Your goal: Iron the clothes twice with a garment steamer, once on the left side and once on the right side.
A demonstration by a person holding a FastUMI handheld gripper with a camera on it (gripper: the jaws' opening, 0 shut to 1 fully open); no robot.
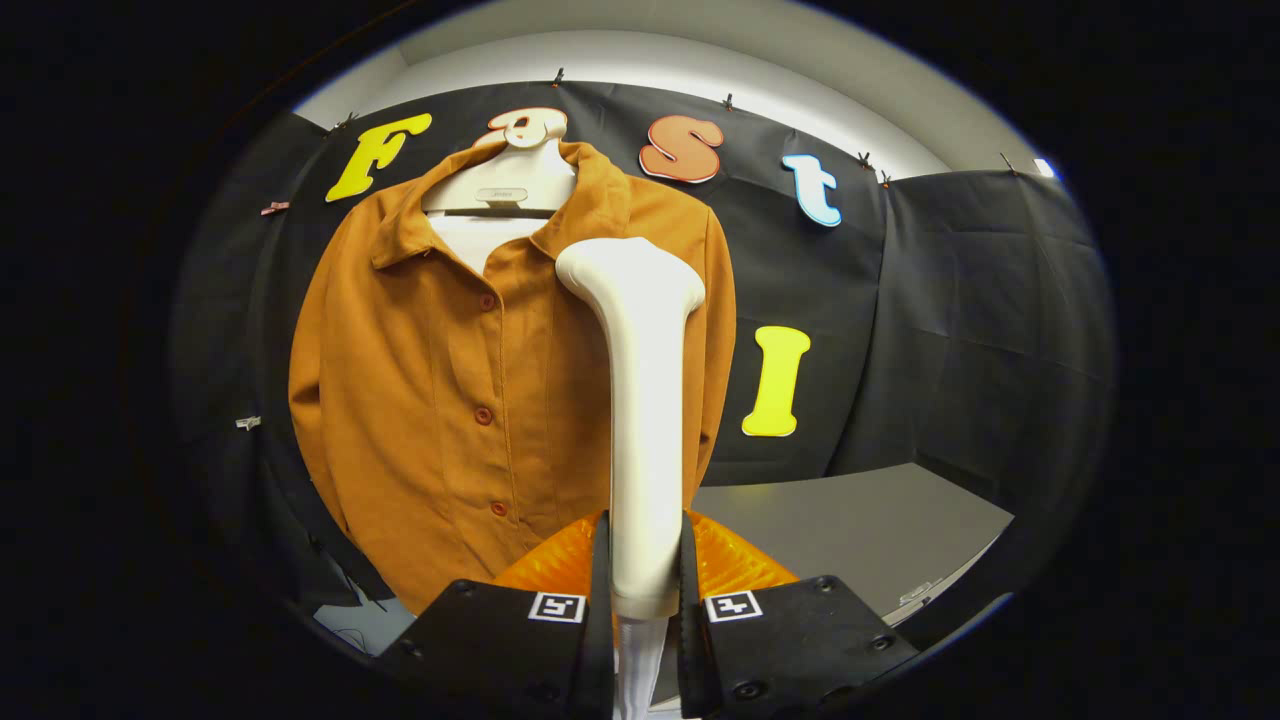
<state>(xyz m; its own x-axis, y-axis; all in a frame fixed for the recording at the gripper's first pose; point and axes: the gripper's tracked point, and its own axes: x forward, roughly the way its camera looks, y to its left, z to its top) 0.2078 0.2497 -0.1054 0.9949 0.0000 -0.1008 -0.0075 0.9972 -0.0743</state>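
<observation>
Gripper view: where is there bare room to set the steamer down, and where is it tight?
The grey table lies bare beyond the tool, to the right of the brown shirt and bordered by the black cloth wall. It is crowded straight ahead: the tool is shut on the white steamer, whose head sits at the shirt's upper front, just below the collar.

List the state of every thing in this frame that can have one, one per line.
tongs: shut on the garment steamer's handle, both fingers pressing its sides.
garment steamer: held upright, head at the shirt's upper chest, right of the button line; contact cannot be told.
shirt: hanging on the hanger, buttoned down the front, collar open.
hanger: hung against the booth wall, carrying the shirt.
table: beyond the fingers, right of the shirt.
</observation>
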